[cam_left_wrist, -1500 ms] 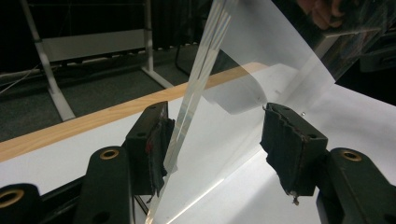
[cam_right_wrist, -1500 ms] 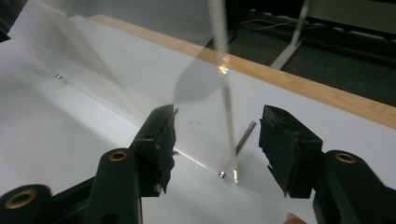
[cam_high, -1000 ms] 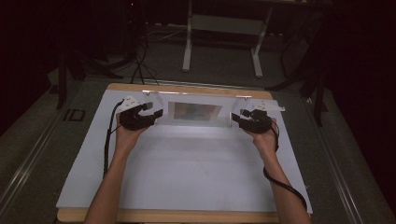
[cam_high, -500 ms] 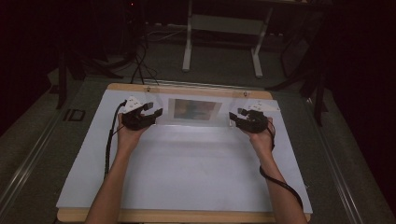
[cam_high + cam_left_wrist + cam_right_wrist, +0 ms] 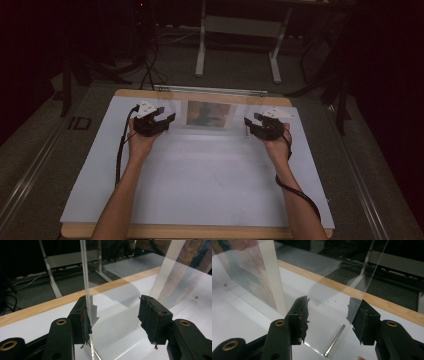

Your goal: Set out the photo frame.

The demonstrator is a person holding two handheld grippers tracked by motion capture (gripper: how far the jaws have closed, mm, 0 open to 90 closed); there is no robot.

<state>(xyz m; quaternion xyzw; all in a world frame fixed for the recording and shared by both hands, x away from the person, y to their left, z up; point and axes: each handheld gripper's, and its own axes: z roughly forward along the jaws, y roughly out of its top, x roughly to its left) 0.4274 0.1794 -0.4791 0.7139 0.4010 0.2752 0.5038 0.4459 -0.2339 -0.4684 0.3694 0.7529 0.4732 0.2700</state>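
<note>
clear frame (image 5: 210,116) stands upright at the far middle of the table (image 5: 200,190), picture inside. left hand-held gripper (image 5: 159,121) at its left end, jaws apart, just narrowed, one pad against the pane edge. right hand-held gripper (image 5: 252,123) apart too, around the right edge. risk: uneven squeeze tips or slides the frame; loose pin (image 5: 334,340) could roll.

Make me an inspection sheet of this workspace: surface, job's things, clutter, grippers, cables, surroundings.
Surface: white sheet on a wood-edged table.
Job's things: upright clear acrylic frame with a picture inside.
Clutter: one metal pin lying flat by the frame.
Grippers: left gripper and right gripper open, each straddling a frame edge.
Cables: one trailing from each gripper.
Surroundings: dark floor, grey stand legs.
</note>
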